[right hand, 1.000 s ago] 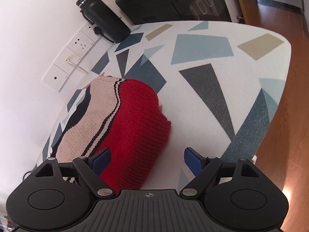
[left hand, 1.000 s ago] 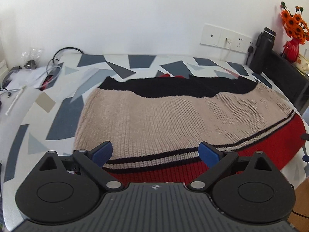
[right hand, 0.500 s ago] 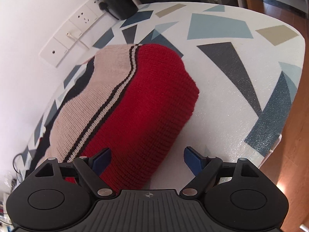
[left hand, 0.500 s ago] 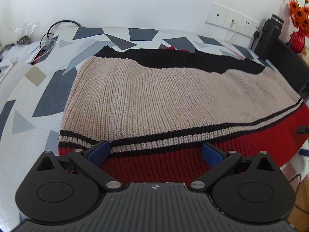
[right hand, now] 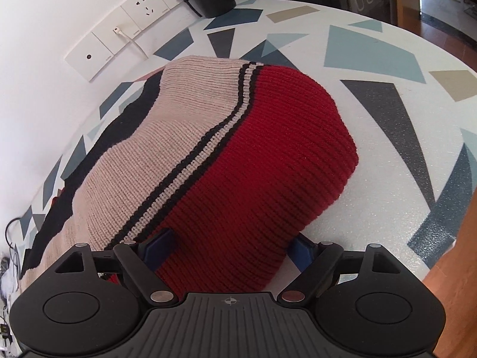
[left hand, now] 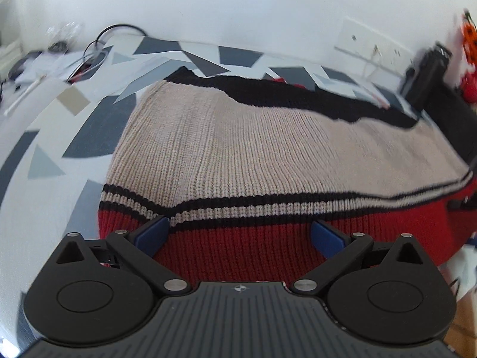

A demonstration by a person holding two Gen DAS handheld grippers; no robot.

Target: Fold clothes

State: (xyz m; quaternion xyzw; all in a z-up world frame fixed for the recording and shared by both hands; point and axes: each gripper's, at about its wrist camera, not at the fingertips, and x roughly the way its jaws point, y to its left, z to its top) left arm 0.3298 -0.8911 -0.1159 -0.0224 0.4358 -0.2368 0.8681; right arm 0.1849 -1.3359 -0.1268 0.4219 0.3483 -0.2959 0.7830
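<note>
Lying under both wide-apart grippers, left gripper (left hand: 240, 234) and right gripper (right hand: 229, 246), sweater (left hand: 268, 155)

A knitted sweater (left hand: 238, 149) lies spread flat on the worktop (left hand: 89, 128), which bears a pattern of grey, blue and beige triangles on white. Its ribbed knit runs in broad bands: black along the far edge, beige across the middle, two thin black stripes with a beige line between them, then red at the near edge. In the right wrist view the red end (right hand: 268, 164) is folded over with a rounded edge, lying on the worktop well short of its edge.
</note>
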